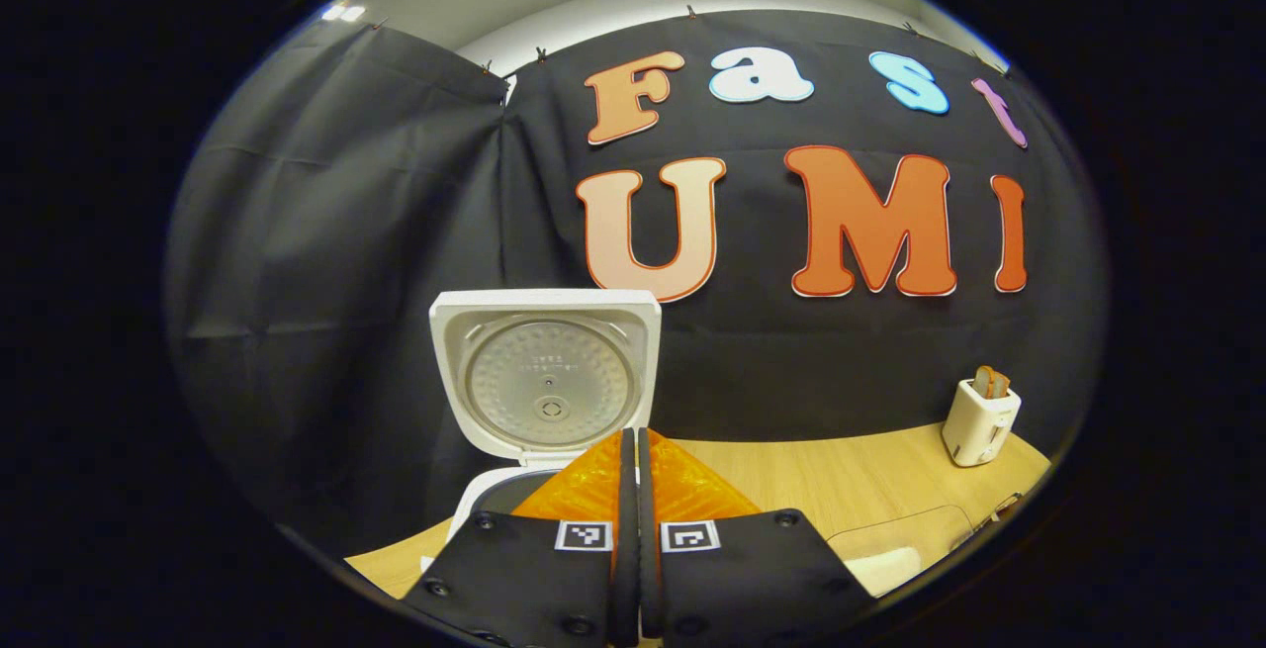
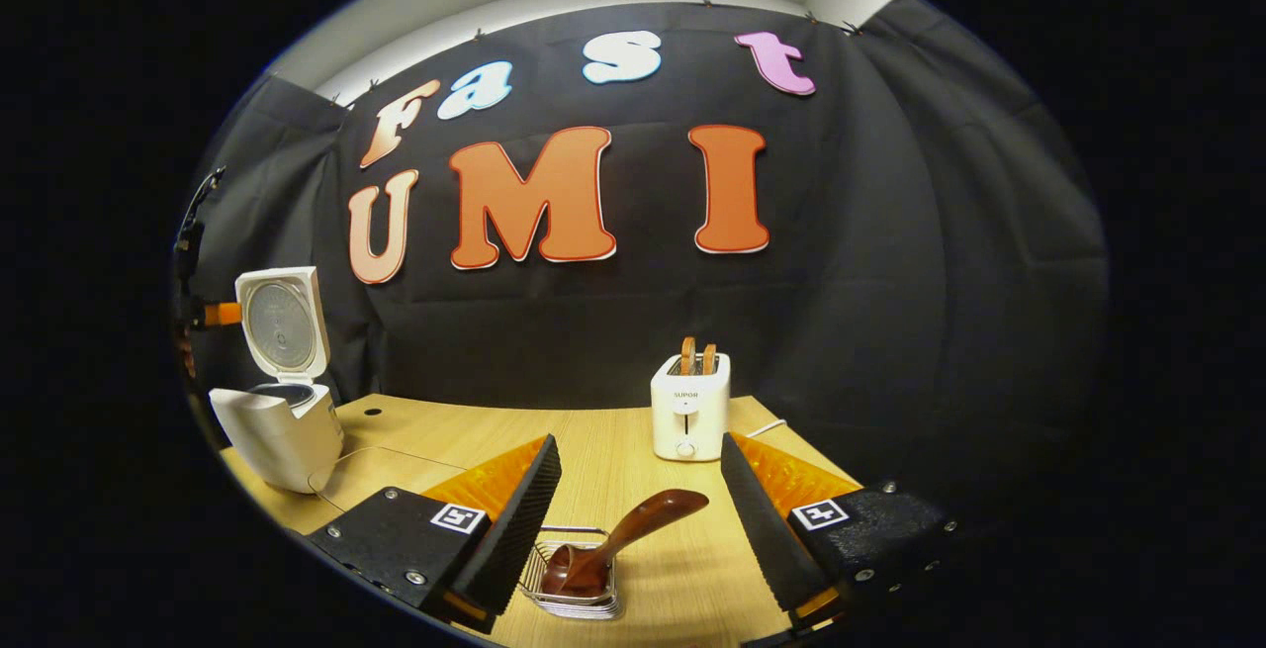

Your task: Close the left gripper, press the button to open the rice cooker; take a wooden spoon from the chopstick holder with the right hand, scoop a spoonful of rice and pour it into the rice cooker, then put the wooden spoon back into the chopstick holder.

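Right gripper view: right gripper (image 2: 633,514) fingers spread wide, open gap straight down to the wooden spoon (image 2: 623,539) leaning in the wire chopstick holder (image 2: 574,584). Toaster (image 2: 690,417) stands far behind, apart. Bare table (image 2: 465,430) between holder and rice cooker (image 2: 282,420) at far left; its lid (image 2: 280,324) upright, pot mouth open from above. Left gripper view: left gripper (image 1: 636,460) just before the cooker.

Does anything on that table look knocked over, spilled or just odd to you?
Nothing stands out. The rice cooker sits upright with its lid open, the toaster stands straight with bread in its slots, and the wooden spoon leans in its wire holder. No spills show on the table.
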Available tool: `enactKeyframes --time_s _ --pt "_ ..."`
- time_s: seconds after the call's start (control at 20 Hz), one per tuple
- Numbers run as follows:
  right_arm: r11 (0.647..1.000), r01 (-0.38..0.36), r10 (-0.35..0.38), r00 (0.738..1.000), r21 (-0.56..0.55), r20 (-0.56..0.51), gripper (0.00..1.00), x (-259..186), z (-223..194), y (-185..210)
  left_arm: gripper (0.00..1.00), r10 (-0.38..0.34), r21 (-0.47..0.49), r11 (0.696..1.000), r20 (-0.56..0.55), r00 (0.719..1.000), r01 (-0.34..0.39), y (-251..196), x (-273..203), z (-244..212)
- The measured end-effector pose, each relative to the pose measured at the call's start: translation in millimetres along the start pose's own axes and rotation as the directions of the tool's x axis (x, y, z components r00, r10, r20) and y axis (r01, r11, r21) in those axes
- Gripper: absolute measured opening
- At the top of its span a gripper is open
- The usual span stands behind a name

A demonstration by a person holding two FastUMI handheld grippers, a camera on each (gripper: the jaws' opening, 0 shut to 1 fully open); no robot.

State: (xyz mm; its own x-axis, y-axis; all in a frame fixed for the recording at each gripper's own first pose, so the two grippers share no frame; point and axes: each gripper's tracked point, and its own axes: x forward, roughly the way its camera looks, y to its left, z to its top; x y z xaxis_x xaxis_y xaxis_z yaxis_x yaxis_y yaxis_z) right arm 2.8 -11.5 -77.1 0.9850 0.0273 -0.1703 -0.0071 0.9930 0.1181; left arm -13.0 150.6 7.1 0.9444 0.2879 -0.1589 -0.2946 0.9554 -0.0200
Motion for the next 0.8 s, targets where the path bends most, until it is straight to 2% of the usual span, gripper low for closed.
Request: enactKeyframes --time_s 0.1,0.15,0.35,0.4,0.45,0.5,0.55,0.6,0.65,0.8 --pt "0.998 0.006 -0.004 1.0 0.059 -0.025 0.96 2 -7 -3 0.06 -0.004 -0.001 1.0 -0.004 1.0 0.004 -4 -2 -5" --pt "0.997 0.003 0.0 0.999 0.072 -0.037 0.96 1 -12 -3 0.12 -0.01 0.001 1.0 -0.005 1.0 0.01 -7 0 -8" --pt "0.995 0.031 -0.025 0.998 0.091 -0.062 0.95 1 -26 -5 0.41 -0.037 0.011 0.999 0.004 0.999 0.037 -17 -4 -13" --pt "0.995 0.033 -0.026 0.997 0.097 -0.071 0.95 2 -31 -2 0.53 -0.039 0.015 0.999 0.008 0.999 0.039 -19 -5 -15" --pt "0.993 0.042 -0.033 0.996 0.107 -0.079 0.94 4 -36 -2 0.58 -0.044 0.017 0.999 0.01 0.999 0.043 -21 -3 -17" --pt "0.991 0.05 -0.04 0.996 0.126 -0.085 0.94 6 -39 -3 0.67 -0.048 0.016 0.999 0.007 0.999 0.048 -23 -4 -19" --pt "0.987 0.059 -0.045 0.995 0.153 -0.09 0.92 7 -41 -5 0.68 -0.052 0.014 0.999 0.003 0.999 0.052 -24 -5 -23" --pt "0.981 0.063 -0.046 0.994 0.185 -0.095 0.91 9 -42 -6 0.75 -0.055 0.01 0.998 -0.001 0.998 0.055 -25 -6 -26" --pt "0.974 0.065 -0.044 0.994 0.218 -0.1 0.88 10 -44 -6 0.77 -0.055 0.008 0.998 -0.005 0.998 0.055 -24 -6 -29" --pt "0.949 0.067 -0.036 0.994 0.307 -0.107 0.8 11 -50 -9 0.8 -0.045 0.003 0.999 -0.018 0.999 0.045 -19 -6 -37"
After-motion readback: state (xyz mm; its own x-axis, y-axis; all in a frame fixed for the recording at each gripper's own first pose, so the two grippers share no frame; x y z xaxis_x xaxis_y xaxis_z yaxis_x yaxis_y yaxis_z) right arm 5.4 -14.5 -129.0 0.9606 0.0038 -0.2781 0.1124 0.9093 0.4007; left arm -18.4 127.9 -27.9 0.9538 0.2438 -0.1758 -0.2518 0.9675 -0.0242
